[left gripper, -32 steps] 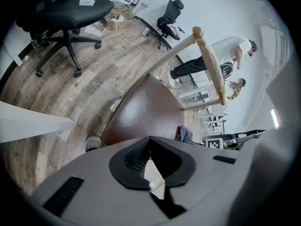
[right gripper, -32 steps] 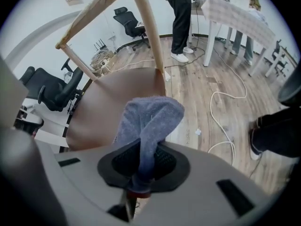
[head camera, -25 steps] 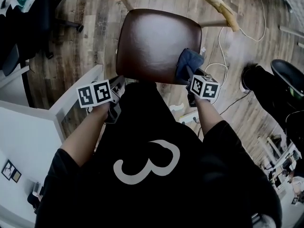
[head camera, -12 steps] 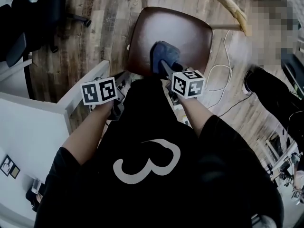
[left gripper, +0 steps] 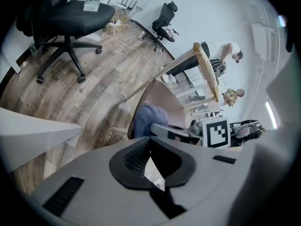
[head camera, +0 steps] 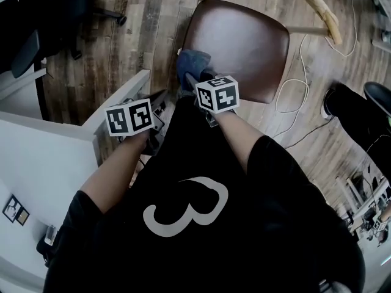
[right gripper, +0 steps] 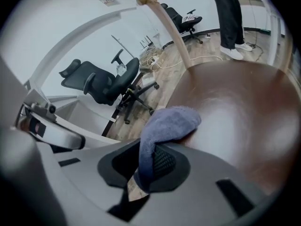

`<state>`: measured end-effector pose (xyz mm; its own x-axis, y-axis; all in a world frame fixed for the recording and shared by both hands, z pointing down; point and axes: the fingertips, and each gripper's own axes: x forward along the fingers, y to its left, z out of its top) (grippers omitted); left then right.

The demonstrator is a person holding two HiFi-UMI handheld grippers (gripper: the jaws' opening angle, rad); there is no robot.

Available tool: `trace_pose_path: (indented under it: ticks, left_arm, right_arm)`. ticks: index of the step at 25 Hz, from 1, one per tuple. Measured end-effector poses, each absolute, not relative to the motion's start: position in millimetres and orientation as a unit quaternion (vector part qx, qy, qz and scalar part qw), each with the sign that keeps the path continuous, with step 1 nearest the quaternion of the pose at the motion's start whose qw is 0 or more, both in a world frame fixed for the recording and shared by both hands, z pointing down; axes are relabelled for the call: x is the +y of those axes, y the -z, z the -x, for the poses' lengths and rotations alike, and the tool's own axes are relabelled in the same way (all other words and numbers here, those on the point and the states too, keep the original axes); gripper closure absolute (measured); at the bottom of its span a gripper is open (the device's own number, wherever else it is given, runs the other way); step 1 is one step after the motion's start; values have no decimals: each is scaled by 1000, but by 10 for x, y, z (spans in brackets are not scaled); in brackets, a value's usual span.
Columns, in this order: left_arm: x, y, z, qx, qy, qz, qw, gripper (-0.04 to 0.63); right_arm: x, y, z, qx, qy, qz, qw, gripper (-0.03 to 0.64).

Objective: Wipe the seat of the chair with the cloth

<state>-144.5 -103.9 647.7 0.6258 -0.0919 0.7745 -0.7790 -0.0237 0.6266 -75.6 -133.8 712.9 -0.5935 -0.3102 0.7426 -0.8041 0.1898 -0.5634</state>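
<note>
At the seat's near left edge, the right gripper [head camera: 197,81] clamps the blue cloth [head camera: 192,63] against the brown chair seat [head camera: 244,41]. A good wipe likely needs steady downward pressure and overlapping passes. The left gripper [left gripper: 146,159] hangs aside, closed and empty.

Your soft, napped blue cloth [right gripper: 164,126] rests on the smooth, glossy brown chair seat [head camera: 244,47], above matt, grainy grey-brown wood-plank flooring [head camera: 134,35].
</note>
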Motion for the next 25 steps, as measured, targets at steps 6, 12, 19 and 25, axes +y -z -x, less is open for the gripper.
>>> trace_pose_path:
  ticks: [6,12,19,25]
  left_arm:
    - [-975,-6519,1437,-311,-277,-664,621,581]
    - [-953,-6594,1338,-294,-282,-667,624,581]
    - [-914,-6679,1240,-280,-297,-666,625,581]
    - [-868,-6717,1115,-273,-303,-666,625,581]
  right_arm:
    - [-1253,-7431,689,-689,-540,-411,253,565]
    - [-1220,-7481,543,-687,-528,-419,273,565]
    - [-919,-7493,-16,-662,-518,-445,308,565]
    - [-579,-7494,-872,-607,-523,-504,323,565]
